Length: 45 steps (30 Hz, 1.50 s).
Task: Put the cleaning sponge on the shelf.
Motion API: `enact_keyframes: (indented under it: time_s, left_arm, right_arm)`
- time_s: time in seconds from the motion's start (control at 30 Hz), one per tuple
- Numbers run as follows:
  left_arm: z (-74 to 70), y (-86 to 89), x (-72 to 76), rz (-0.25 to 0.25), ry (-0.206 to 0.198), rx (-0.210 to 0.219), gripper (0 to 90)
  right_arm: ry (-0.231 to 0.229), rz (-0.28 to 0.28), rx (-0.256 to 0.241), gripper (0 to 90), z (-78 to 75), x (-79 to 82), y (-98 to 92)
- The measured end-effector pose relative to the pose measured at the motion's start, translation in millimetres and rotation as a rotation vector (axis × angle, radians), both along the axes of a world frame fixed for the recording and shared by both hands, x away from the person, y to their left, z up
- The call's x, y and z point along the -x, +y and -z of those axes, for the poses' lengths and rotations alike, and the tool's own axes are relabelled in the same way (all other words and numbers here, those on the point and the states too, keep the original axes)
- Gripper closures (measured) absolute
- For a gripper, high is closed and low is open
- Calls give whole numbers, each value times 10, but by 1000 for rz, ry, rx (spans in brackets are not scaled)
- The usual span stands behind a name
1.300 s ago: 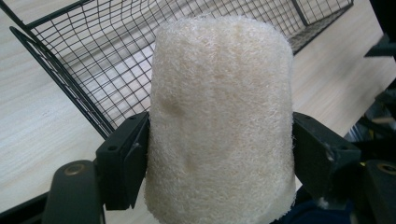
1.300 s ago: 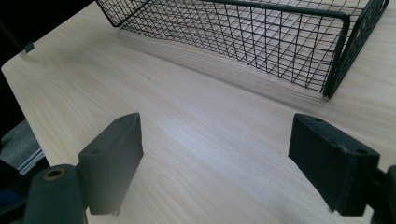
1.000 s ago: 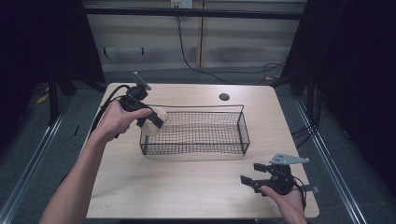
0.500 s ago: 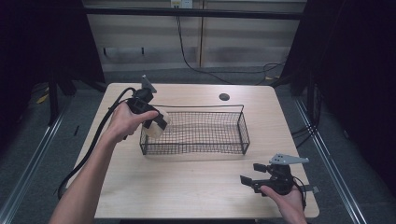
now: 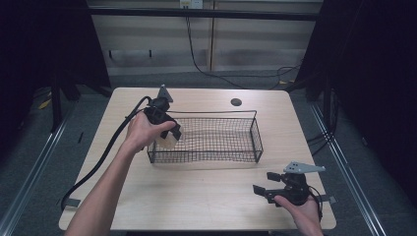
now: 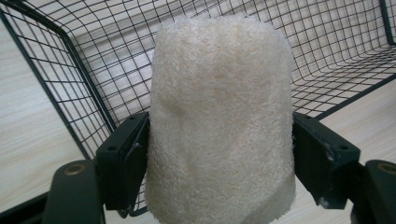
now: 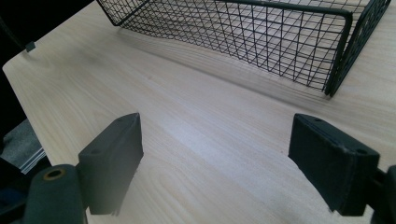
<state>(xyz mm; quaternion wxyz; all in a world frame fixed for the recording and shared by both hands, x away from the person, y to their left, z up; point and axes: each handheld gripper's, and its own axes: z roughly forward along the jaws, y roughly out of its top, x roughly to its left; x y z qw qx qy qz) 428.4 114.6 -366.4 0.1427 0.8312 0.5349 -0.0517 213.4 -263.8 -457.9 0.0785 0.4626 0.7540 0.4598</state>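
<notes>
Over the wire basket's point(image 5: 211, 140) left end, the left hand-held gripper point(image 5: 169, 135) clamps a cream towel roll point(image 6: 222, 126) for dropping in; the right hand-held gripper point(image 5: 268, 189) rests wide open on the table point(image 5: 196, 196)

- A light wooden table point(image 5: 196, 196) with rounded corners stands in the middle of the room; a round dark cable hole point(image 5: 236, 102) sits near its far edge.
- Behind it runs a pale panelled wall point(image 5: 246, 44), with a black cable point(image 5: 196, 59) hanging down it and trailing along the floor.
- A dark horizontal bar point(image 5: 206, 14) crosses the top of the wall.
- The floor point(image 5: 29, 162) is grey, with metal rails point(image 5: 34, 167) running on either side of the table.
- Both far corners lie in deep shadow; light falls evenly on the tabletop.
</notes>
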Motion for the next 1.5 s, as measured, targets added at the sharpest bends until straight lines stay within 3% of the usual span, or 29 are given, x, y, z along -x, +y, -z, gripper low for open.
enact_keyframes:
  time_s: [0.23,0.63,0.67,0.87,1.03,1.43,1.5]
  left_arm:
    - [85,-66,2,-33,5,-37,260]
    - [151,-113,-18,-73,-1,-66,261]
    - [152,-111,-24,-84,-9,-54,261]
    - [244,-156,-43,-118,-17,-90,261]
    - [317,-195,-52,-113,-6,-111,260]
    - [401,-174,-72,-141,1,-109,260]
    - [432,-164,-77,-138,17,-76,260]
  right_arm:
    - [1,-1,1,172,1,-1,1]
    - [2,-2,1,172,2,-1,1]
    - [4,-3,0,172,1,0,3]
    - [3,-4,-1,172,1,1,2]
    - [4,-9,1,172,3,2,3]
    - [5,-10,0,172,1,6,5]
    - [5,-11,1,172,3,5,4]
